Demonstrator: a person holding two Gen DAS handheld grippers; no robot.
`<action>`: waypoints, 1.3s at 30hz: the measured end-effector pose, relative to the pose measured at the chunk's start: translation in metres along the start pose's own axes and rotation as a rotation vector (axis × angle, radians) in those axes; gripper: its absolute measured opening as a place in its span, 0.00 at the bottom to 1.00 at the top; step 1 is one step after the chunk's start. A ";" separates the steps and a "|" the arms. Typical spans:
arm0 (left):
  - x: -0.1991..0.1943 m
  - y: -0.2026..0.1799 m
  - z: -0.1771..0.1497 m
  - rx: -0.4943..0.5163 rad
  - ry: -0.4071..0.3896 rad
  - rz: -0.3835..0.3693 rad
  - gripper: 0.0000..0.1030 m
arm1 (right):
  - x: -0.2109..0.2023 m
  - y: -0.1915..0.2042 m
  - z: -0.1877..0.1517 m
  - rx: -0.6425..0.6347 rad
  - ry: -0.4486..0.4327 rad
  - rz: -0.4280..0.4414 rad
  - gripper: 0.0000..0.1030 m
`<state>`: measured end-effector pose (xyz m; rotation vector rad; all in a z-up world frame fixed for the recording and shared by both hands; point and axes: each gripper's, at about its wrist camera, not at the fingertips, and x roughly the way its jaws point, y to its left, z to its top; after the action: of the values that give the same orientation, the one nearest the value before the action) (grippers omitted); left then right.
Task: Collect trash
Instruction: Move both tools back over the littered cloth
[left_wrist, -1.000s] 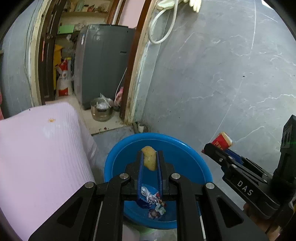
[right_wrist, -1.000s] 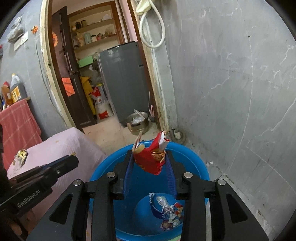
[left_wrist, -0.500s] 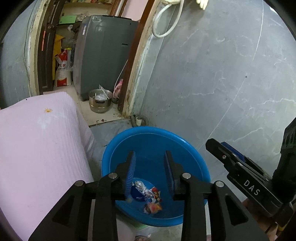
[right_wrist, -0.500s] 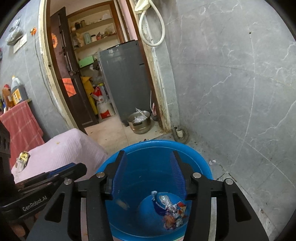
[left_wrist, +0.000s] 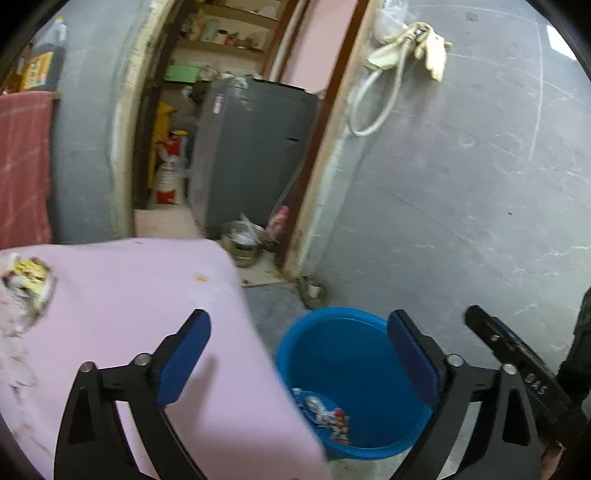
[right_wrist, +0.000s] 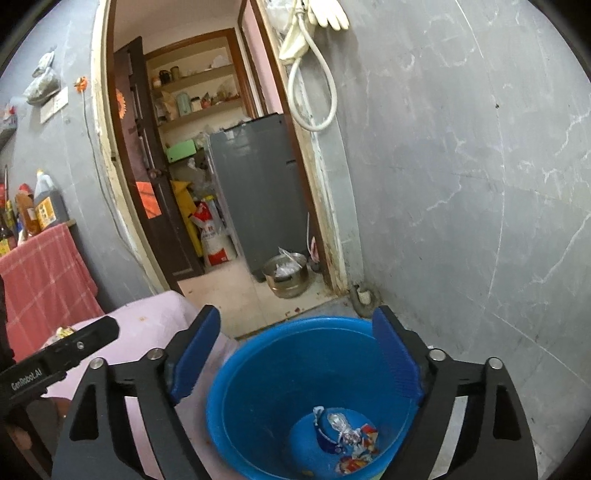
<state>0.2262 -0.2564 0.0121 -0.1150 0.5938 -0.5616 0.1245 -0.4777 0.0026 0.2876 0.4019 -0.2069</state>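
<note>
A blue plastic bucket (left_wrist: 332, 332) (right_wrist: 258, 369) stands on the floor beside a pink-covered table (left_wrist: 129, 295) (right_wrist: 155, 325). Crumpled wrappers (left_wrist: 325, 413) (right_wrist: 347, 439) lie at its bottom. My left gripper (left_wrist: 299, 339) is wide open and empty, above the table's edge and the bucket. My right gripper (right_wrist: 295, 347) is wide open and empty, above the bucket. A yellow crumpled wrapper (left_wrist: 29, 280) lies on the table at the far left; it also shows in the right wrist view (right_wrist: 62, 332). The right gripper's finger shows in the left wrist view (left_wrist: 517, 354), the left's in the right wrist view (right_wrist: 59, 354).
A grey marbled wall (right_wrist: 461, 184) rises right of the bucket. An open doorway (right_wrist: 221, 184) leads to a room with a grey appliance (left_wrist: 251, 155) and a steel pot (right_wrist: 286, 273). A red checked cloth (right_wrist: 40, 273) hangs at left.
Both grippers opened and dropped their trash into the bucket. They opened wider since. The left gripper has swung left and up, over the pink table.
</note>
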 end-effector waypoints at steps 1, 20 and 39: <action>-0.004 0.005 0.001 -0.001 -0.009 0.019 0.95 | 0.000 0.004 0.001 0.000 -0.005 0.007 0.89; -0.079 0.091 -0.001 -0.012 -0.153 0.240 0.99 | -0.004 0.081 0.001 -0.006 -0.090 0.192 1.00; -0.136 0.173 -0.024 -0.029 -0.190 0.435 0.99 | 0.016 0.179 -0.021 -0.095 -0.027 0.347 1.00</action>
<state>0.2005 -0.0361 0.0150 -0.0626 0.4242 -0.1181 0.1771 -0.3058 0.0193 0.2559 0.3285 0.1480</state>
